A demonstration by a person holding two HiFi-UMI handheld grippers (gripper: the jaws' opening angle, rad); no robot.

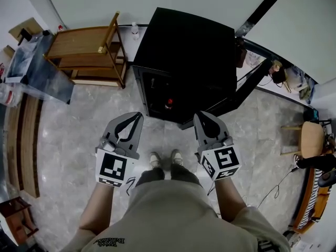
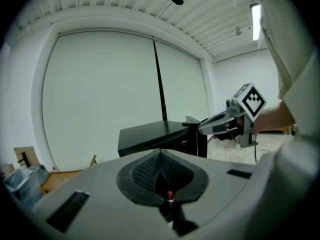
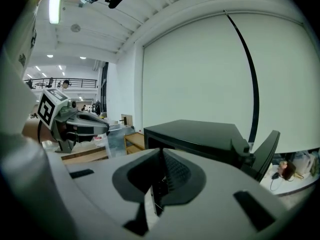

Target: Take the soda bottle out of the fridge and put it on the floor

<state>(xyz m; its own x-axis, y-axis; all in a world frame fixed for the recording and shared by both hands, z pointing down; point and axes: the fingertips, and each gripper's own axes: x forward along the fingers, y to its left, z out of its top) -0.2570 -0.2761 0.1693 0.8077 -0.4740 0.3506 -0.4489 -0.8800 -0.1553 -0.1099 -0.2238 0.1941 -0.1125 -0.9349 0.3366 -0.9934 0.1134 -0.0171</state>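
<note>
The black mini fridge [image 1: 184, 51] stands on the floor ahead of me with its door [image 1: 247, 85] swung open to the right. Inside it, low down, stands the soda bottle [image 1: 169, 103] with a red cap. My left gripper [image 1: 138, 114] and right gripper [image 1: 200, 114] are held side by side just in front of the opening, both shut and empty, clear of the bottle. In the left gripper view the bottle [image 2: 170, 199] shows small through the gap below the closed pads, with the fridge [image 2: 150, 136] behind. The right gripper view looks at the fridge [image 3: 195, 134] and its door [image 3: 265, 154].
A wooden shelf unit [image 1: 86, 49] and a clear plastic bin [image 1: 37, 67] stand left of the fridge. A wooden stool [image 1: 312, 138] and cables lie at the right. My shoes [image 1: 164, 159] are on the marble floor between the grippers.
</note>
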